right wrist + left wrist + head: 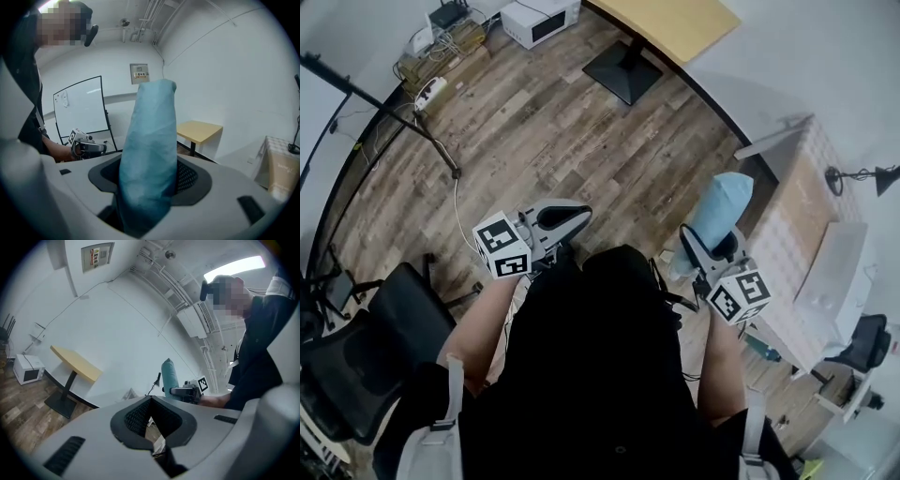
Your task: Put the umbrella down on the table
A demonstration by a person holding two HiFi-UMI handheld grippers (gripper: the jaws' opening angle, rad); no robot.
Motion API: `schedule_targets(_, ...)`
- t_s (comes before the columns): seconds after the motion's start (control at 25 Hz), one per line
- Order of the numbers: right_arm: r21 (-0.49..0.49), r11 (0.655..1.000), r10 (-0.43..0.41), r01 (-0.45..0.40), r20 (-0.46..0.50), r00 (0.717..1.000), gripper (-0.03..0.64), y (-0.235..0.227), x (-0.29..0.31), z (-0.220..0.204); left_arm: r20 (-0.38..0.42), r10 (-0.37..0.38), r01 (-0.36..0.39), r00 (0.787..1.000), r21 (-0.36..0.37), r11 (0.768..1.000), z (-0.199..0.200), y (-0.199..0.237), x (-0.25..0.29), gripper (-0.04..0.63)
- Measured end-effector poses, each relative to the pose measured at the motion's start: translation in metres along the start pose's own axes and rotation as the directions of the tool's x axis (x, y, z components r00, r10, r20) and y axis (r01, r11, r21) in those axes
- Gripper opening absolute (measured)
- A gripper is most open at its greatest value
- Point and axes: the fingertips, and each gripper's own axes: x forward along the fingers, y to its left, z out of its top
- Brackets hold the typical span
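While the person stands on the wooden floor [562,131], two tables show in the head view: a yellow table [675,23] far off at the top, and a cloth-covered table [802,220] close on the right. The task does not say which one is meant; the covered table is much the nearer to the umbrella.

The umbrella [722,208] is a folded one in a pale blue sleeve. It stands roughly upright in the air, over the floor and just left of the covered table, touching no surface. The right gripper [705,246] is clenched on its lower part, and the right gripper view shows the blue sleeve filling the padded hollow between the jaws. The left gripper [567,217] hangs well apart to the left, its jaws closed together with nothing between them.

I judge the step in hand to be the carry, with the putting down not yet begun. The next move calls for swinging the umbrella right over a bare part of the tabletop, tilting it flat, lowering it until it rests, and only then loosening the jaws.
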Motion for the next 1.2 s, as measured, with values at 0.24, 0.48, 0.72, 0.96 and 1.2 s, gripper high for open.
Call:
schedule_targets(0.24, 0.055, 0.998, -0.021, 0.022, -0.009, 1.000, 0.287, -0.023, 0.023, 0.007, -0.023, -0.014, 0.013, 1.000, -0.031, 0.999, 0.005, 0.022, 0.022, 0.012)
schedule_targets(0.48, 0.086, 0.996, 0.008, -0.010, 0.026, 1.000, 0.287, -0.052, 0.060, 0.021, -0.037, 0.018, -0.019, 0.999, -0.022, 1.000, 0.020, 0.054, 0.038, 0.012)
schedule_targets(0.72, 0.087, 0.995, 0.053, -0.057, 0.051, 0.997, 0.287, -0.095, 0.098, 0.039, -0.063, 0.069, -0.069, 0.996, 0.000, 0.998, 0.038, 0.095, 0.068, 0.012)
schedule_targets(0.96, 0.107, 0.990, 0.082, -0.090, 0.076, 0.994, 0.287, -0.162, 0.127, 0.062, -0.082, 0.100, -0.099, 0.992, 0.020, 0.995, 0.066, 0.121, 0.128, 0.012)
schedule_targets(1.2, 0.093, 0.987, 0.122, -0.129, 0.084, 0.989, 0.287, -0.224, 0.153, 0.084, -0.094, 0.159, -0.155, 0.983, 0.046, 0.987, 0.092, 0.153, 0.172, 0.012)
